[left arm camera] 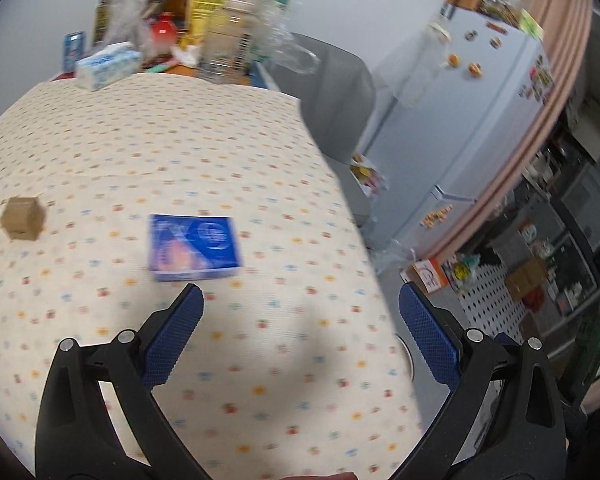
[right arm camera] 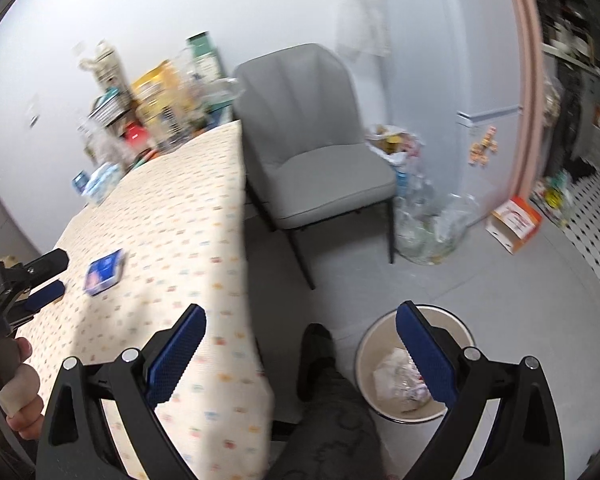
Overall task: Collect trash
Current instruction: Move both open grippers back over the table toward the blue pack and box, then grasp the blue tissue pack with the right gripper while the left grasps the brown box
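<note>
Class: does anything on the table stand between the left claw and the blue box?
Nothing visible does. The left claw is open, and only bare tablecloth lies between it and the blue box. The brown box sits off to the side.

Two items are lying loose on the surface [left arm camera: 220, 152]: one blue box [left arm camera: 195, 246] at 12 o'clock, one brown cardboard piece [left arm camera: 21, 218] at 10 o'clock. One tissue pack [left arm camera: 107, 65], one grey chair [right arm camera: 312, 140] and one bin [right arm camera: 412, 364] are showing.

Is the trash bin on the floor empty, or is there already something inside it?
Not empty. The right wrist view shows crumpled whitish trash lying at the bottom of the bin.
</note>
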`<act>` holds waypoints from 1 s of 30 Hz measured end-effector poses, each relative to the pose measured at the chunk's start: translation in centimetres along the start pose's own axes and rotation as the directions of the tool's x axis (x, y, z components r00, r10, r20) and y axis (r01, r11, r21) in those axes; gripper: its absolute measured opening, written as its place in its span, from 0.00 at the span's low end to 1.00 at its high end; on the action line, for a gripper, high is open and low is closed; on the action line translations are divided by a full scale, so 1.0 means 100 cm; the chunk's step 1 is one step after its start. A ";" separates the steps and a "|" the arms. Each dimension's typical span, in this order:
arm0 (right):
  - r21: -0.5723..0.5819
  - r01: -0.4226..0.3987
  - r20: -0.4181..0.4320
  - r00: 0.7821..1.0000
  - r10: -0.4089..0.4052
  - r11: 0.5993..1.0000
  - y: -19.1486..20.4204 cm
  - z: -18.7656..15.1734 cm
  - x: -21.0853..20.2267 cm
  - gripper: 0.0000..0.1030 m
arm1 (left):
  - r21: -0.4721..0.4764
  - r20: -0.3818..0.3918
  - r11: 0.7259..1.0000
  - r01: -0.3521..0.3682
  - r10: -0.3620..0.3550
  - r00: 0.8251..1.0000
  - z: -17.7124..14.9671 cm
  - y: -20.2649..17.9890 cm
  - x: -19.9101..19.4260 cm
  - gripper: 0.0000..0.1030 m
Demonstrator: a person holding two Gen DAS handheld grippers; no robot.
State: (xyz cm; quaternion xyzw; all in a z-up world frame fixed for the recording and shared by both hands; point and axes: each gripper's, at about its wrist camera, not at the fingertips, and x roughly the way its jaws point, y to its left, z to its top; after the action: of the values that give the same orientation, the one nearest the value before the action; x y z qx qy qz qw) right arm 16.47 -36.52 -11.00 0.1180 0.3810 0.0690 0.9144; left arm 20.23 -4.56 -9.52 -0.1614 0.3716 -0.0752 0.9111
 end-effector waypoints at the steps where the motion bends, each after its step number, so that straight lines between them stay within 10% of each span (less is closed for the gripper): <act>1: -0.012 -0.008 -0.004 1.000 0.008 1.000 0.010 0.001 0.002 0.91 | -0.009 0.004 1.000 -0.005 0.005 1.000 0.000 0.007 -0.003 0.94; 30: -0.277 -0.169 -0.116 0.983 0.141 0.946 0.203 0.017 0.071 0.91 | -0.275 0.065 0.949 -0.153 0.177 0.982 -0.005 0.174 -0.050 0.94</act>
State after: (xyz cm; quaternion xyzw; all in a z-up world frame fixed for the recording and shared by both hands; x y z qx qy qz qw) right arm 21.90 -15.69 -9.24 0.0108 0.3995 0.2006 0.8945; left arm 16.65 12.87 -12.69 -0.2552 0.3498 0.0598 0.8994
